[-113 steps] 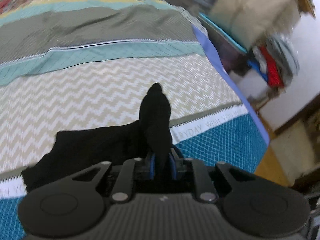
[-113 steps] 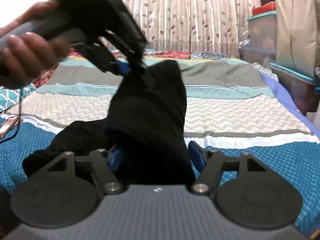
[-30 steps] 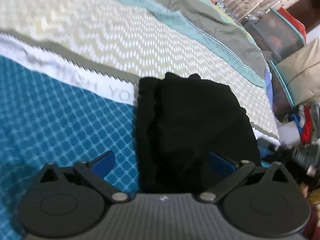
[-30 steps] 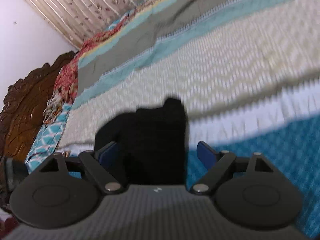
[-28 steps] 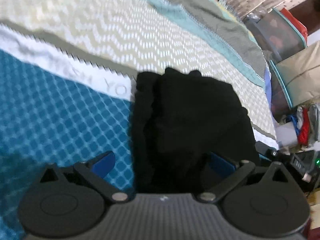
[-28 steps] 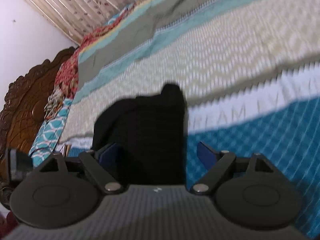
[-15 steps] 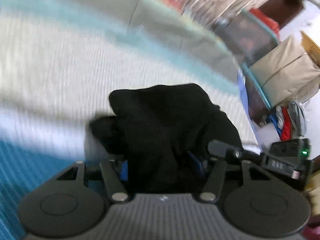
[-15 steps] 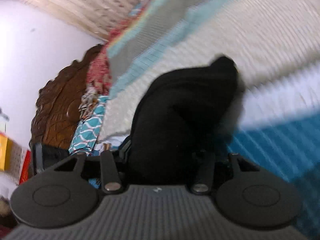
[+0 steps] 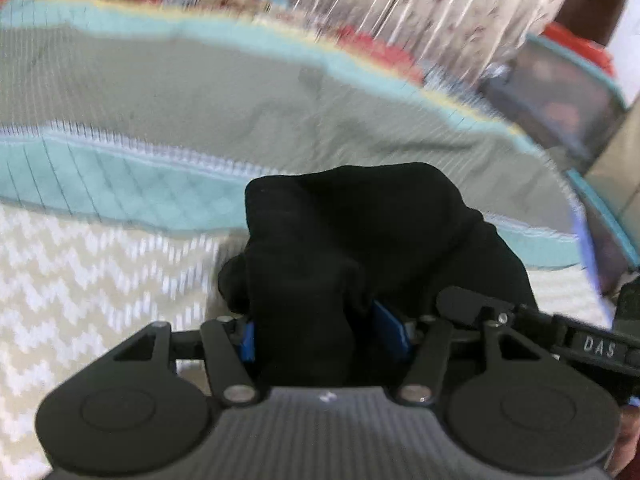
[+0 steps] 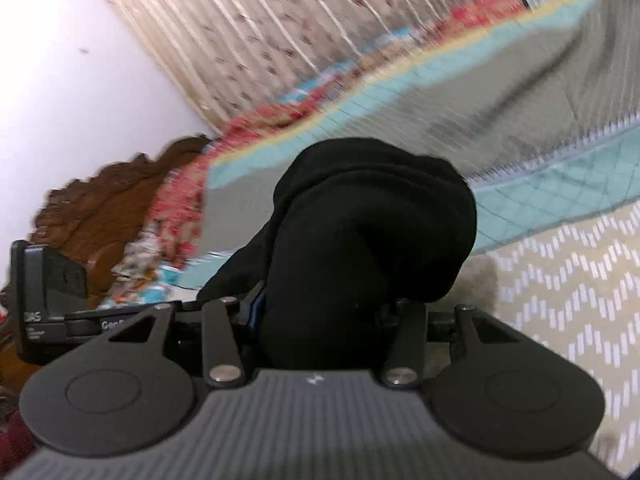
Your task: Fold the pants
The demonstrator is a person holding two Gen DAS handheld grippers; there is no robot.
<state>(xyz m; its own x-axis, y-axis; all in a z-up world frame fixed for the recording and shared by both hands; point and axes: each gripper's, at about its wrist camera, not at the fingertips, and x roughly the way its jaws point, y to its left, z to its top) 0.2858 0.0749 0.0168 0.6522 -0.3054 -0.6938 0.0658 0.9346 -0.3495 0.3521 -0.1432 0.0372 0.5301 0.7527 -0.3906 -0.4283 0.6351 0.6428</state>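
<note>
The black pants (image 9: 360,240) are a thick folded bundle held up over the striped bedspread (image 9: 120,112). My left gripper (image 9: 326,336) is shut on one side of the bundle, its blue pads pressed into the cloth. My right gripper (image 10: 324,308) is shut on the other side of the pants (image 10: 372,220), which bulge up over its fingers. The right gripper's body shows at the right edge of the left wrist view (image 9: 580,340); the left gripper's body shows at the left of the right wrist view (image 10: 48,300). Both views are motion-blurred.
A patterned curtain (image 9: 420,8) hangs behind the bed. A carved wooden headboard (image 10: 100,208) is at the left in the right wrist view. Storage boxes (image 9: 568,92) and a bag stand beside the bed on the right.
Both grippers closed on the folded pants, which lay flat on the bed a second ago, and lifted the bundle. Both views now tilt up toward the curtain and far end of the bed.
</note>
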